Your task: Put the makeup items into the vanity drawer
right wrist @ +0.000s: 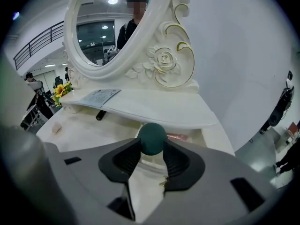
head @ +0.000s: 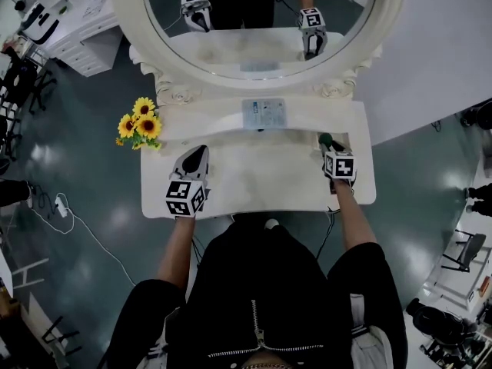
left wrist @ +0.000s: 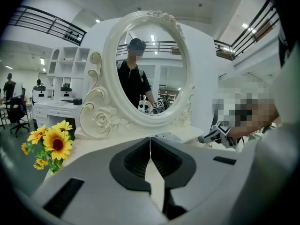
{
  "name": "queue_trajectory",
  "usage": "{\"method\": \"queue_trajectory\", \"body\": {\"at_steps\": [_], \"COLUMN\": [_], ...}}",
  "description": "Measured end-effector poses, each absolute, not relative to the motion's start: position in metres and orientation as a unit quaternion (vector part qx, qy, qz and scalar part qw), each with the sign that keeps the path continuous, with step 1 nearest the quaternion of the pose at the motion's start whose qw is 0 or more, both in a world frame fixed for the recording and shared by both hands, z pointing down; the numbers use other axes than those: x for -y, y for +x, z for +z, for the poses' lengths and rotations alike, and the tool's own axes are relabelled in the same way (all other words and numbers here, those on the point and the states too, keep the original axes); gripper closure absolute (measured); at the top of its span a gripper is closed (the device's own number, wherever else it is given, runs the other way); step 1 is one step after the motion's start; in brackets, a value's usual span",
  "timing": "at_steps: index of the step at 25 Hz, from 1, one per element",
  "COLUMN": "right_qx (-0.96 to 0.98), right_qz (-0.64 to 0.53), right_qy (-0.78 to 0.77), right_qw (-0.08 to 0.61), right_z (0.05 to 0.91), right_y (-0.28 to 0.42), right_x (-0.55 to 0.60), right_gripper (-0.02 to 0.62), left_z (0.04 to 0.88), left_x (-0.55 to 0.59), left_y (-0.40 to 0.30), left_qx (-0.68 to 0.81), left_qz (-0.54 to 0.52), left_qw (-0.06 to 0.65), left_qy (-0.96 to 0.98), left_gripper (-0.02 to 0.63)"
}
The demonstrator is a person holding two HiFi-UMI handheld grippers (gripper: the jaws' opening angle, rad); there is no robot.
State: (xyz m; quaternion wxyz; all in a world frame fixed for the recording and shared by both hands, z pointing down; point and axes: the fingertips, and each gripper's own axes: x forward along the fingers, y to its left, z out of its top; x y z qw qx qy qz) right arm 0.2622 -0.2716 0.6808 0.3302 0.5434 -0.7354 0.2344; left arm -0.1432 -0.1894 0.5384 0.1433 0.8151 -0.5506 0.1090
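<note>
A round dark-green makeup sponge (right wrist: 152,138) sits between the tips of my right gripper (right wrist: 151,146), whose jaws stand wide and do not squeeze it. Below it lies the white inside of the open vanity drawer (right wrist: 151,162), with a pink item (right wrist: 178,136) at its back. In the head view this gripper (head: 326,140) is at the table's right rear, under the shelf, the sponge (head: 325,137) at its tip. My left gripper (head: 200,152) hovers over the table's left half with its jaws (left wrist: 150,142) shut and nothing between them.
The oval mirror (head: 261,21) rises behind a raised shelf bearing a printed leaflet (head: 264,114). Sunflowers (head: 140,125) stand at the table's left rear corner. A small black item (right wrist: 101,115) lies under the shelf and a cream lump (right wrist: 56,128) on the tabletop.
</note>
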Motion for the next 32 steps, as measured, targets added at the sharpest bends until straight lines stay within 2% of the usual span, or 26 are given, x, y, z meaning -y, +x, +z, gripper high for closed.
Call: {"method": "queue_trajectory", "body": {"at_steps": [10, 18, 21, 23, 32], "right_qx": [0.724, 0.714, 0.73, 0.744, 0.816], "right_qz": [0.221, 0.218, 0.213, 0.205, 0.14], "right_qy": [0.58, 0.592, 0.584, 0.573, 0.535], "right_qw": [0.301, 0.304, 0.285, 0.275, 0.169], "right_z": [0.667, 0.664, 0.657, 0.653, 0.572], "right_y": [0.262, 0.264, 0.256, 0.247, 0.18], "right_x": [0.27, 0.269, 0.272, 0.274, 0.276], "right_gripper": [0.456, 0.53, 0.546, 0.588, 0.591], "left_z": [0.537, 0.536, 0.535, 0.534, 0.52], "left_x": [0.196, 0.202, 0.207, 0.21, 0.216], "left_y": [-0.161, -0.166, -0.161, -0.158, -0.162], "left_qx": [0.542, 0.537, 0.534, 0.534, 0.542], "left_qz": [0.099, 0.096, 0.096, 0.095, 0.081], "left_qw": [0.134, 0.132, 0.13, 0.129, 0.118], "left_qy": [0.824, 0.827, 0.83, 0.83, 0.828], "left_gripper": [0.584, 0.584, 0.584, 0.584, 0.584]}}
